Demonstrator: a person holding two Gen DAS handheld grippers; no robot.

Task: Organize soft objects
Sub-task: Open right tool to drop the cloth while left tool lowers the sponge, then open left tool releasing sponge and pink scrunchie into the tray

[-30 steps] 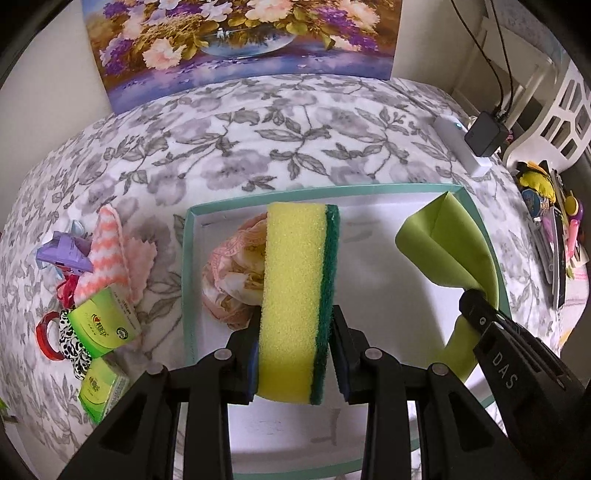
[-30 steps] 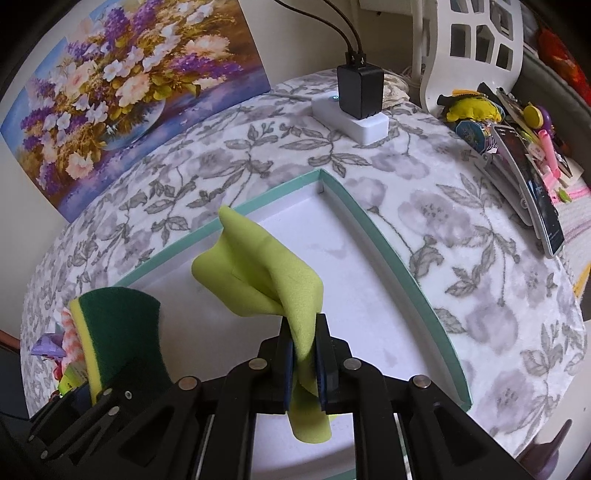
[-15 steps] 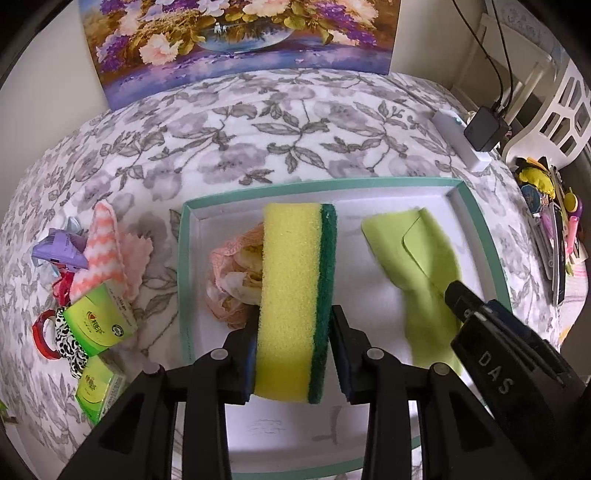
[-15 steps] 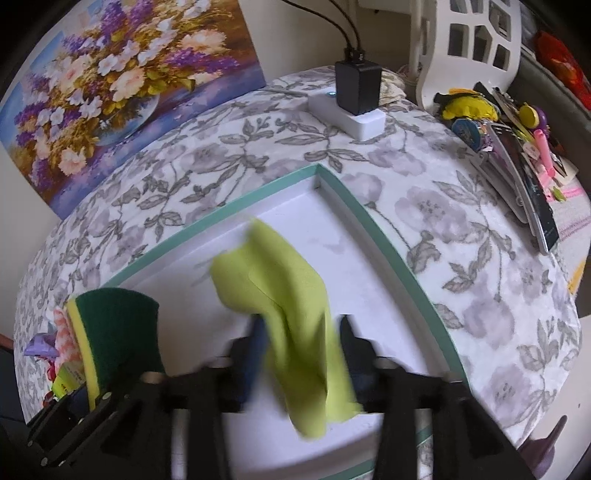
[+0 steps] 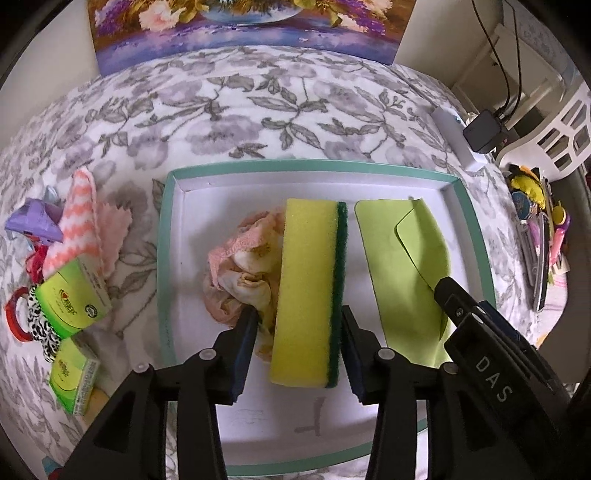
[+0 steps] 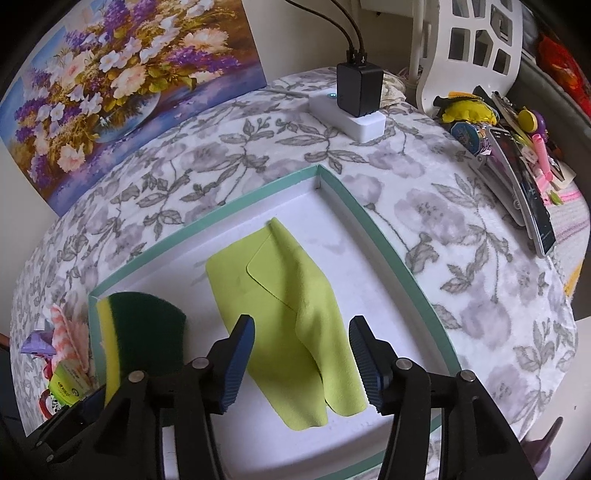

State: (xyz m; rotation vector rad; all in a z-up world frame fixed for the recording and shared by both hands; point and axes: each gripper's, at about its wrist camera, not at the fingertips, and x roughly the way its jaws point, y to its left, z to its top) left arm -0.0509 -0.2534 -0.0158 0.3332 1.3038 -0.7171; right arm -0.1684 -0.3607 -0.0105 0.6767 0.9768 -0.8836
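Your left tool [image 5: 297, 347] is spreading its jaws, so the sponge [image 5: 308, 291] stands free on edge inside the tray [image 5: 476, 236] beside the pink cloth [image 5: 240, 266], while your right tool [image 6: 301, 365], also opening, leaves the green cloth [image 6: 291, 314] flat there.

Sponge [image 5: 310, 295] covers the right side of the crumpled pink cloth [image 5: 240, 266]; the right gripper's arm hides the green cloth's [image 5: 406, 266] near corner; the flower painting [image 5: 243, 29] is cropped at the top edge
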